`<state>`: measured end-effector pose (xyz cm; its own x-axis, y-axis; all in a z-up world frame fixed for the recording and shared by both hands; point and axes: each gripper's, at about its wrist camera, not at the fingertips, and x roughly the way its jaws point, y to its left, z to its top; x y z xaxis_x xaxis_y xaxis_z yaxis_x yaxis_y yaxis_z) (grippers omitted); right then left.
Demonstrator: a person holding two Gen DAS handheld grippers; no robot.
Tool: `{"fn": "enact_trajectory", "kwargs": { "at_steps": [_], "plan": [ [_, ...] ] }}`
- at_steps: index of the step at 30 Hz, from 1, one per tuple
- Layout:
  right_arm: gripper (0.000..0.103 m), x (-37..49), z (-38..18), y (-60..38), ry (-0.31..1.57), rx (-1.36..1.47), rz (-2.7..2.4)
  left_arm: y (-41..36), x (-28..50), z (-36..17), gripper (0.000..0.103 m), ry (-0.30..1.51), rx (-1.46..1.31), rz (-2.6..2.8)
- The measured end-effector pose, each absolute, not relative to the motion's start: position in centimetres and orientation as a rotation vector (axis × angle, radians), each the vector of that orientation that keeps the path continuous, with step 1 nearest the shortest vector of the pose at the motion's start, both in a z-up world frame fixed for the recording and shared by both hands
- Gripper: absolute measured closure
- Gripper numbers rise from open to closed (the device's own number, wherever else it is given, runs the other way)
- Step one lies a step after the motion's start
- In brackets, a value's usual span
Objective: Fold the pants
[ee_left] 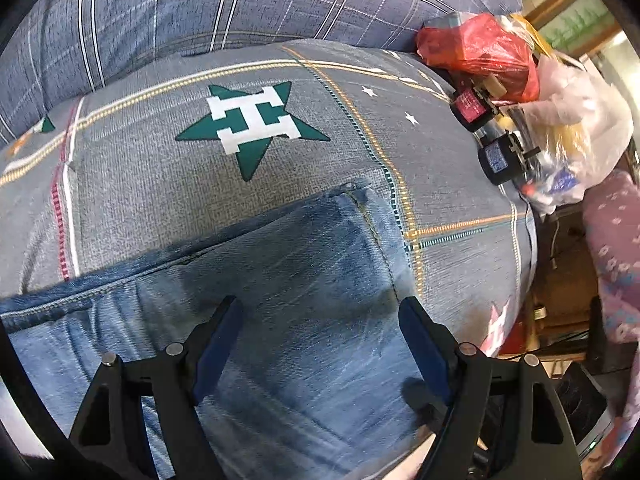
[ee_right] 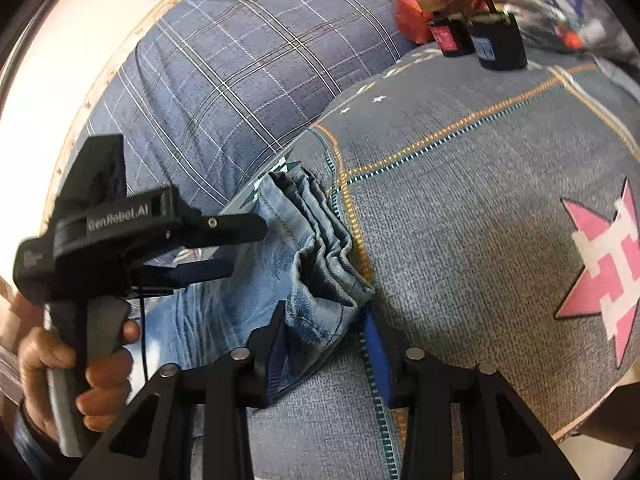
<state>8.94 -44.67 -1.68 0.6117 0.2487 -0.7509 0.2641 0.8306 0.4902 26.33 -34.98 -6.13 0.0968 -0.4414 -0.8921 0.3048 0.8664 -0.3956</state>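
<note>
Blue jeans (ee_left: 288, 280) lie folded on a grey bedspread (ee_left: 160, 184) with a green star print. My left gripper (ee_left: 320, 320) is open just above the denim, holding nothing. In the right wrist view the jeans (ee_right: 304, 264) show stacked layers at their folded end. My right gripper (ee_right: 326, 328) is open, its jaws on either side of that end, not clamped. The left gripper (ee_right: 240, 248), held in a hand, hovers open over the jeans at left.
A plaid pillow (ee_left: 200, 8) lies at the back. A red plastic bag (ee_left: 476, 48), two black padlocks (ee_left: 500, 160) and clear bags sit at the bed's far right corner. The bed edge (ee_left: 524, 264) drops off at right. A pink star print (ee_right: 604, 272) marks the bedspread.
</note>
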Motion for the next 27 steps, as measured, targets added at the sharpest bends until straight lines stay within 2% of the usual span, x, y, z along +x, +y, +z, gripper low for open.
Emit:
{"fn": "enact_trajectory", "kwargs": {
  "at_steps": [2, 4, 12, 18, 21, 27],
  "plan": [
    [0.075, 9.1, -1.3, -44.2, 0.925, 0.579, -0.009, -34.8, 26.2, -5.8, 0.022, 1.379, -0.159, -0.55],
    [0.077, 9.2, -0.9, -43.7, 0.919, 0.549, -0.006, -34.6, 26.1, -5.7, 0.022, 1.392, -0.195, -0.563],
    [0.078, 9.5, 1.0, -41.5, 0.881, 0.435, 0.069, -35.6, 26.0, -4.8, 0.022, 1.42, -0.24, -0.616],
    [0.079, 9.8, 2.6, -38.9, 0.853, 0.348, 0.165, -36.1, 26.6, -3.2, 0.022, 1.41, -0.187, -0.624],
    [0.082, 10.0, 3.1, -37.6, 0.847, 0.315, 0.222, -36.7, 26.8, -3.0, 0.022, 1.44, -0.128, -0.632],
    [0.083, 10.1, 2.4, -39.3, 0.9, 0.39, 0.101, -38.3, 26.3, -3.0, 0.022, 1.459, -0.045, -0.656]
  ]
}}
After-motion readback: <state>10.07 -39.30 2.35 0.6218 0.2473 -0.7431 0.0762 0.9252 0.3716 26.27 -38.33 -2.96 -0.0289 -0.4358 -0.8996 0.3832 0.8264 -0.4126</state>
